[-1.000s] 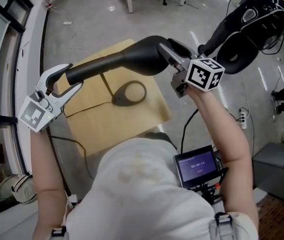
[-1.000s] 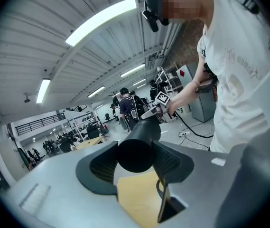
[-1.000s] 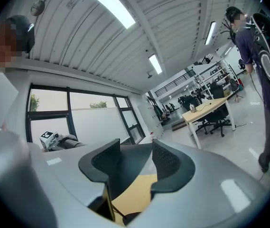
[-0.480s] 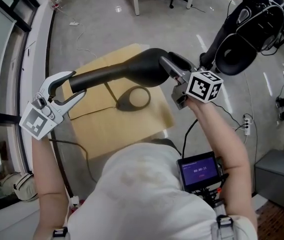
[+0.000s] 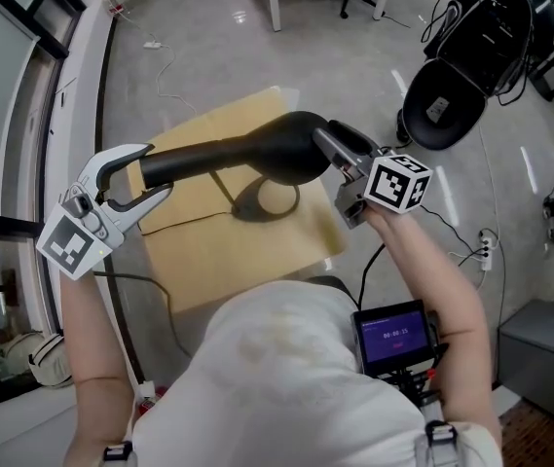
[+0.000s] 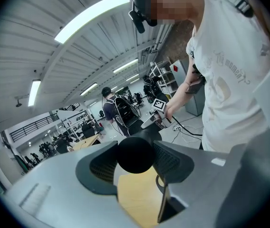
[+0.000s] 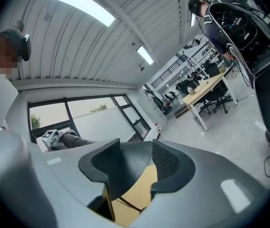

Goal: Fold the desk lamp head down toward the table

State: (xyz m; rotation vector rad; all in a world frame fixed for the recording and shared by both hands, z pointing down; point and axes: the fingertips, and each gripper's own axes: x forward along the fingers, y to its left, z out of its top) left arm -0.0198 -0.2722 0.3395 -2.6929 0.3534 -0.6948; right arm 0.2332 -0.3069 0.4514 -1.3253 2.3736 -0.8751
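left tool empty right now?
No, the left tool is closed on the black lamp arm, which fills the gap and touches both jaws.

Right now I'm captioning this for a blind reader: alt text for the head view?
From above: a black desk lamp over a wooden table, left gripper clamped on its narrow end, right gripper on its wide end. Its oval base sits on the table.
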